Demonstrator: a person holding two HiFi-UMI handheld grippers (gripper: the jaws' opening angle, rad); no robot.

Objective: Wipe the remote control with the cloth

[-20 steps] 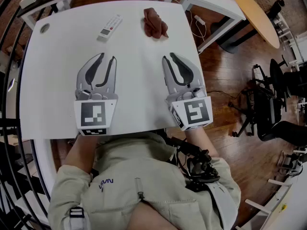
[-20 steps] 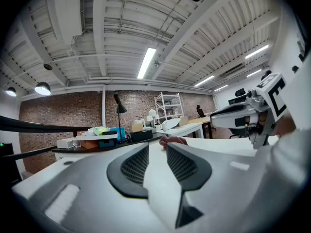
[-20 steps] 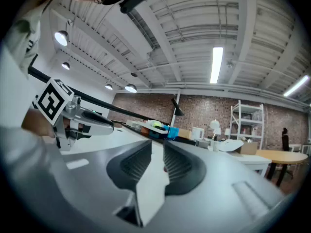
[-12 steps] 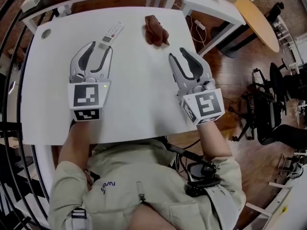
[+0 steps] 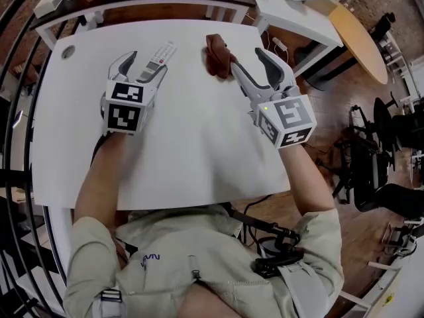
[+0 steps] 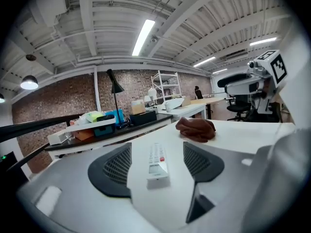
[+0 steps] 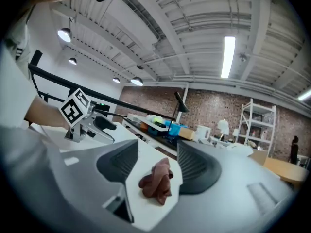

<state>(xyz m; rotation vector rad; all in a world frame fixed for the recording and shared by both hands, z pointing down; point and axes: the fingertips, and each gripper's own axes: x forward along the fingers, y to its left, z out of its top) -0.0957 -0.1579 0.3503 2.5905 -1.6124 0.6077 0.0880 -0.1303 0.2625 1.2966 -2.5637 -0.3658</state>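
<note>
A white remote control (image 5: 161, 52) lies at an angle near the far edge of the white table (image 5: 199, 144). My left gripper (image 5: 142, 68) is open, and the near end of the remote (image 6: 157, 162) lies between its jaws without touching the pads. To the right of the remote sits a crumpled brown cloth (image 5: 216, 53). My right gripper (image 5: 246, 58) is open too, with the cloth (image 7: 156, 181) lying on the table between its jaws. The cloth (image 6: 196, 128) and the right gripper's marker cube (image 6: 272, 64) also show in the left gripper view.
A grey round grommet (image 5: 67, 52) sits in the table's far left corner. A black railing (image 5: 16, 111) runs along the left. Behind the table stands a cluttered desk with a lamp (image 6: 114, 89). Right of the table are wooden floor, a round wooden table (image 5: 358, 25) and office chairs (image 5: 371, 151).
Both grippers have moved from the near half of the table toward its far edge. The left one has come up around the remote, the right one up to the cloth.
</note>
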